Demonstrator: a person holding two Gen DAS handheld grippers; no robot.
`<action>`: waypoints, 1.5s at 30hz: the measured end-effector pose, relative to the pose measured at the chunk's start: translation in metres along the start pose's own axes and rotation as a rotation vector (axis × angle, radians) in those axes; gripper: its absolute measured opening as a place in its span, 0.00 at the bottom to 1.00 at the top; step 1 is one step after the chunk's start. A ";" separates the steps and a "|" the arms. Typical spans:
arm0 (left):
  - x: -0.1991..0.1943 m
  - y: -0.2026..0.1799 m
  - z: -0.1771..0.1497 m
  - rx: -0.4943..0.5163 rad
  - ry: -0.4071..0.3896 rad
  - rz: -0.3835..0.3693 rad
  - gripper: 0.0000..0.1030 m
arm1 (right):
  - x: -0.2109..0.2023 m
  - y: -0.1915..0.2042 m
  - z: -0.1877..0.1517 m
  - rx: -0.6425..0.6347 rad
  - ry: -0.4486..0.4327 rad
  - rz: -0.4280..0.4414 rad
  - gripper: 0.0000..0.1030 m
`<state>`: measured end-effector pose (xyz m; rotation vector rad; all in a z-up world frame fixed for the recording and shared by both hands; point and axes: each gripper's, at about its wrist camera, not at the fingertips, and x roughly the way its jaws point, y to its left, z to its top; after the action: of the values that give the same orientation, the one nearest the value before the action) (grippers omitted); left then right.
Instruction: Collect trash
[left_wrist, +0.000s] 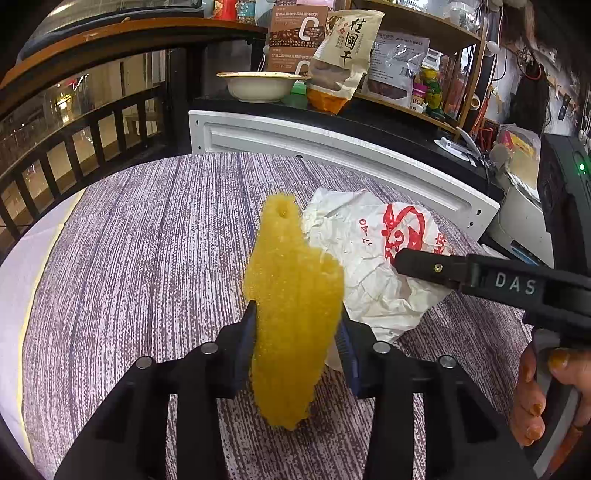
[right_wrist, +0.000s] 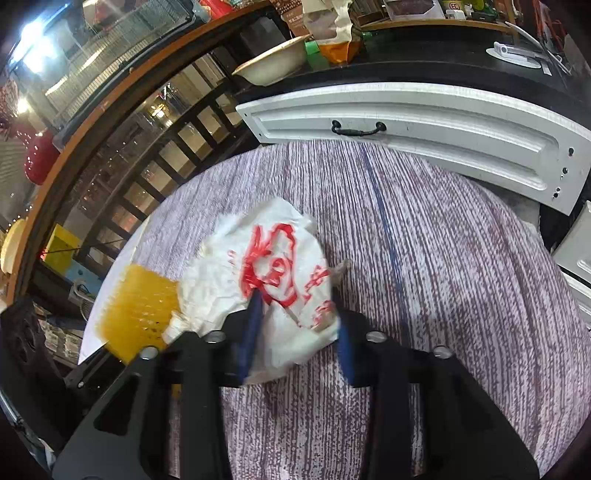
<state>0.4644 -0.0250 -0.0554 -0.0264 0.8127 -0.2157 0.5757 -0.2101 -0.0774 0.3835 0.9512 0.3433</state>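
My left gripper (left_wrist: 295, 325) is shut on a yellow sponge (left_wrist: 291, 306) and holds it upright above the table. The sponge also shows at the left of the right wrist view (right_wrist: 138, 310). A crumpled white paper bag with red print (left_wrist: 373, 254) lies on the purple-and-white striped tablecloth (left_wrist: 147, 277) just right of the sponge. My right gripper (right_wrist: 297, 314) has its fingers on either side of the bag (right_wrist: 273, 280) and is closed on its near part. From the left wrist view the right gripper's finger (left_wrist: 424, 267) reaches in over the bag.
A white cabinet door panel with a black handle (right_wrist: 424, 122) leans at the table's far edge. Behind it a dark counter holds a cream bowl (left_wrist: 258, 85) and snack packets (left_wrist: 343, 55). A black railing (left_wrist: 74, 147) runs along the left. A white box (left_wrist: 521, 221) stands at right.
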 end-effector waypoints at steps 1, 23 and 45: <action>-0.001 0.000 0.000 0.000 -0.003 -0.002 0.34 | -0.001 0.001 -0.002 -0.007 -0.008 0.009 0.25; -0.119 -0.043 -0.049 0.047 -0.139 -0.081 0.28 | -0.133 0.004 -0.064 -0.153 -0.207 -0.033 0.11; -0.132 -0.076 -0.102 0.063 -0.108 -0.062 0.76 | -0.232 -0.050 -0.164 -0.125 -0.278 -0.108 0.11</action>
<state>0.2883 -0.0666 -0.0229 -0.0044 0.6978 -0.2962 0.3198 -0.3306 -0.0202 0.2563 0.6713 0.2417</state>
